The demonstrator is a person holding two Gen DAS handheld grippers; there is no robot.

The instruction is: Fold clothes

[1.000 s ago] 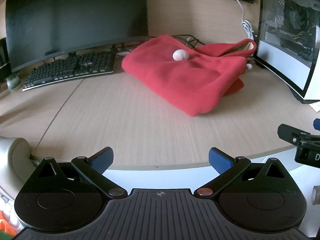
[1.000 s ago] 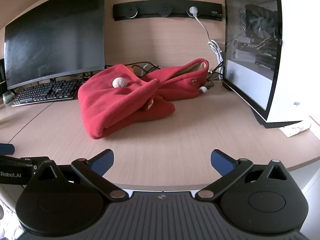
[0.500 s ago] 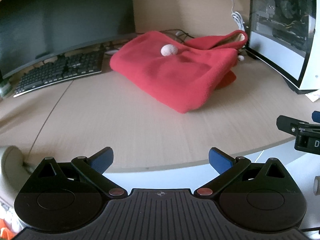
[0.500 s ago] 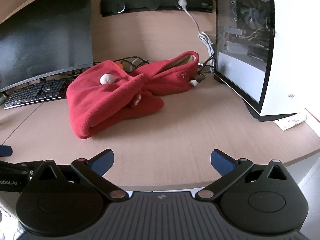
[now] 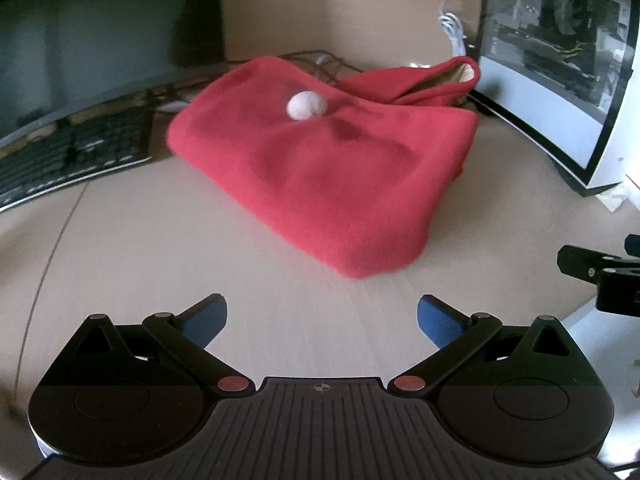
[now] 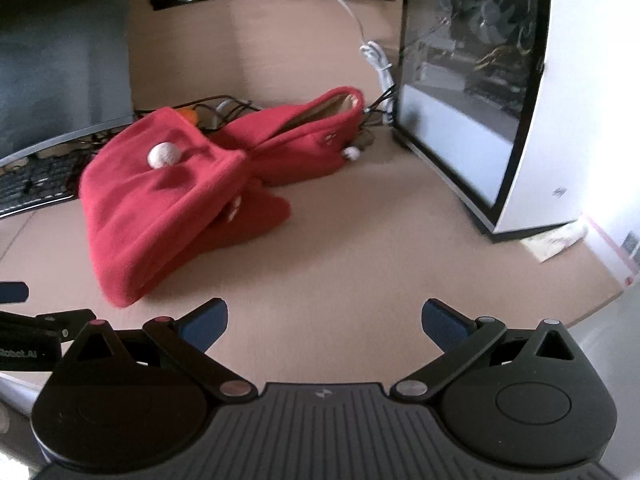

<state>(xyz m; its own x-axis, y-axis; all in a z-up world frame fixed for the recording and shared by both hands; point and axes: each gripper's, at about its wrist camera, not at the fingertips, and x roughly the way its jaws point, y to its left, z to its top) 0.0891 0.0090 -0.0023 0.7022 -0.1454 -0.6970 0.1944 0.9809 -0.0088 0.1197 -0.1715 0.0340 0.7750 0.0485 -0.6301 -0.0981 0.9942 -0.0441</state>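
A red fleece garment (image 5: 332, 176) lies bunched in a rough fold on the wooden desk (image 5: 160, 248), with a pale pompom (image 5: 306, 105) on top and its hood (image 5: 440, 80) open toward the back right. It also shows in the right wrist view (image 6: 168, 204), with the hood (image 6: 316, 128) behind. My left gripper (image 5: 322, 316) is open and empty, just short of the garment's near corner. My right gripper (image 6: 324, 320) is open and empty, to the right of that corner. Part of the right gripper shows at the right edge of the left wrist view (image 5: 600, 276).
A dark monitor (image 5: 100, 32) and a black keyboard (image 5: 68, 152) stand at the back left. A white computer case with a glass side (image 6: 500, 92) stands at the right, a white cable (image 6: 376, 60) and tangled wires behind the garment. A paper slip (image 6: 556, 240) lies by the case.
Both grippers have moved forward over the desk toward the red garment, which now looks larger and nearer. Both stay open. The garment has not moved.
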